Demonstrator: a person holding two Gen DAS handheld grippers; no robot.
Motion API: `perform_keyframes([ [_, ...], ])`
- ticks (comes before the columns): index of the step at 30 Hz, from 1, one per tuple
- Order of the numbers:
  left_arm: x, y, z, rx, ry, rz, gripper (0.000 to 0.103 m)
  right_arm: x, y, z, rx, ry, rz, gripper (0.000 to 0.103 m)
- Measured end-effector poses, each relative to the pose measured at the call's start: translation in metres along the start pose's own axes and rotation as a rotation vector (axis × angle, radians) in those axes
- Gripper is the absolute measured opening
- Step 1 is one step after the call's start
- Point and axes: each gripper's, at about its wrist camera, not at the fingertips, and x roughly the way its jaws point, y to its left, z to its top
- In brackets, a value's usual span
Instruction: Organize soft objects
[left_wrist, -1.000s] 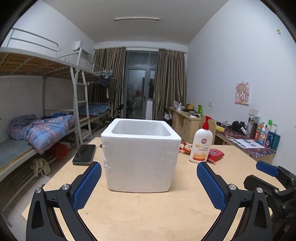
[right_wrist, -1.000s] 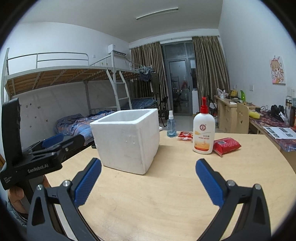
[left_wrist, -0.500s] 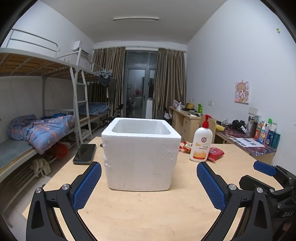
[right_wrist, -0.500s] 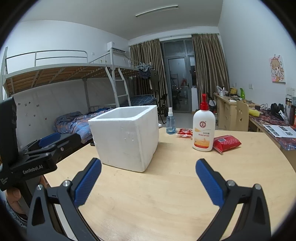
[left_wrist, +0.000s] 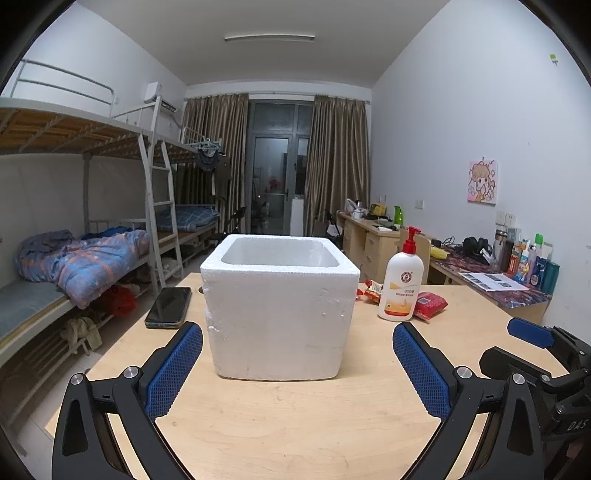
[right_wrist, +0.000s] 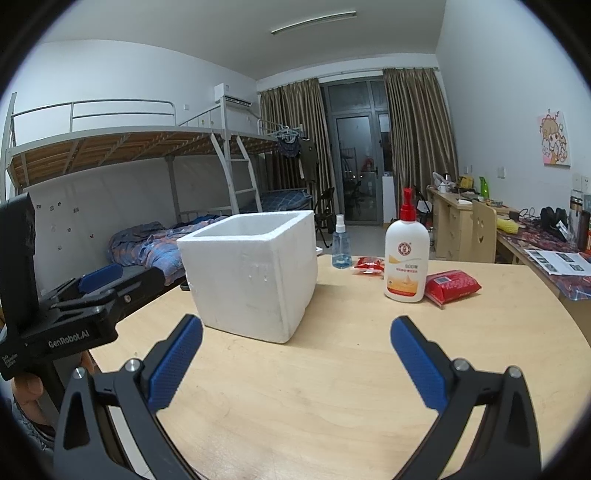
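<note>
Flat red soft packet is seen lying on the pale wooden table, just beside the white pump bottle with red nozzle; a smaller red pouch lies behind it. The open white foam box stands centrally. Left gripper and right gripper are both spread wide, nothing held. Risk judged: bottle toppled if the packet is approached carelessly.

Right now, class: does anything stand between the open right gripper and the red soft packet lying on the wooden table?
Partly. The white pump bottle stands upright just left of the red soft packet, overlapping its left end. From the right gripper, the bare wooden table leads to the packet's near and right side unobstructed.
</note>
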Motion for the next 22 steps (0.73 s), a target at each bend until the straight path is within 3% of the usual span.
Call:
perform_keyframes([
  [22, -0.0020, -0.0005, -0.0002, 0.002, -0.003, 0.000, 0.103, -0.0014, -0.0032, -0.0003, 0.011, 0.006, -0.004, 0.103],
])
